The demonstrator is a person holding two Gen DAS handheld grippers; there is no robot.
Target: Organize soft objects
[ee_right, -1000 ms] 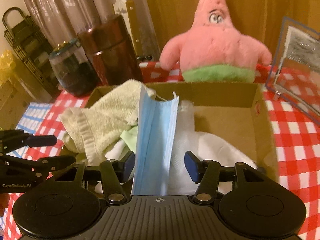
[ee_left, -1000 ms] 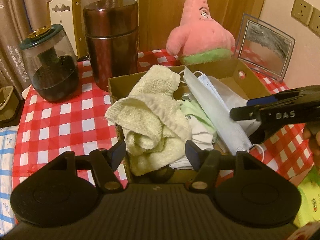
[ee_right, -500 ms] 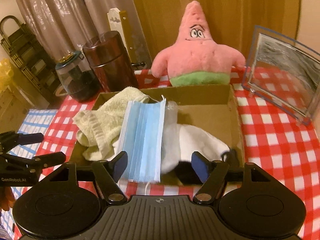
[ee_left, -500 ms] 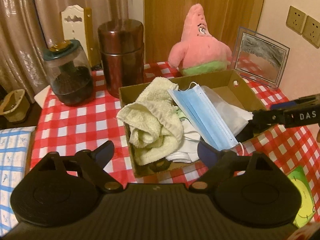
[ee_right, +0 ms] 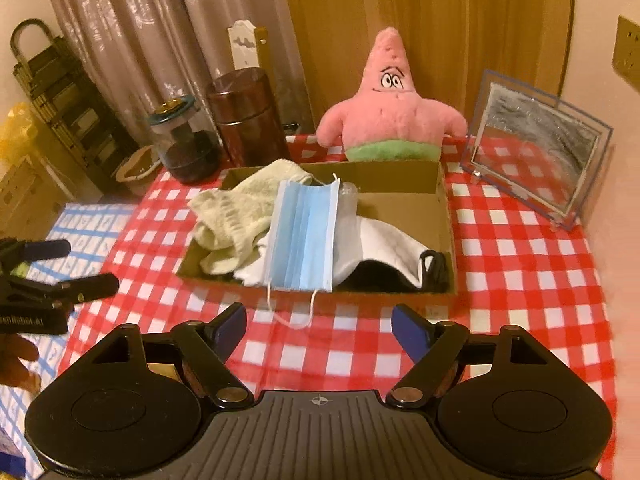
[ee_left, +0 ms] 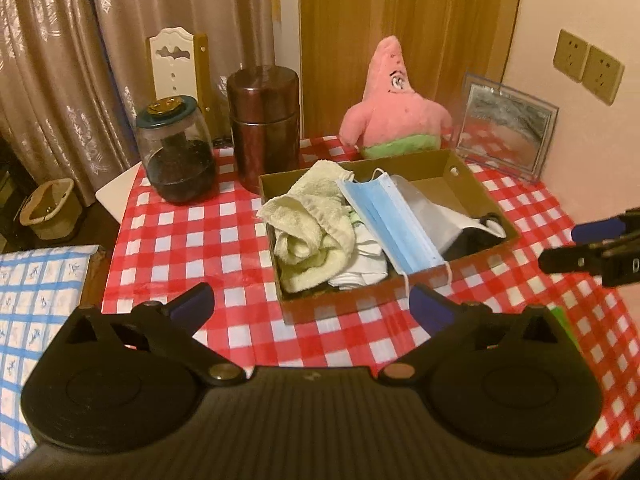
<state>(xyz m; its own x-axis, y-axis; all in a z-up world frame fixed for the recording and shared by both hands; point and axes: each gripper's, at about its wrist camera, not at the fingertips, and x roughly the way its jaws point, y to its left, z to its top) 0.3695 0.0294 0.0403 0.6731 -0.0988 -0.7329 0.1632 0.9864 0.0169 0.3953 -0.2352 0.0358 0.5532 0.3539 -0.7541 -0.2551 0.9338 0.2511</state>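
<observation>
With both views aimed at the cardboard box (ee_left: 468,164) on the checked worktop (ee_left: 188,240), left tongs (ee_left: 311,304) are spread wide and still opening, nothing between them; right tongs (ee_right: 319,324) also opening, empty. Both sit in front of the box, clear of it. Inside the box: yellow towel (ee_left: 308,224) at its left end, blue face mask (ee_right: 304,236) across the middle with ear loops hanging over the front wall, white mask (ee_right: 384,244) to its right. Pink starfish plush (ee_right: 390,112) stands just behind the box. Only the left view shows white cloth under the towel clearly; only the right view shows a dark strap at the box's right corner.
</observation>
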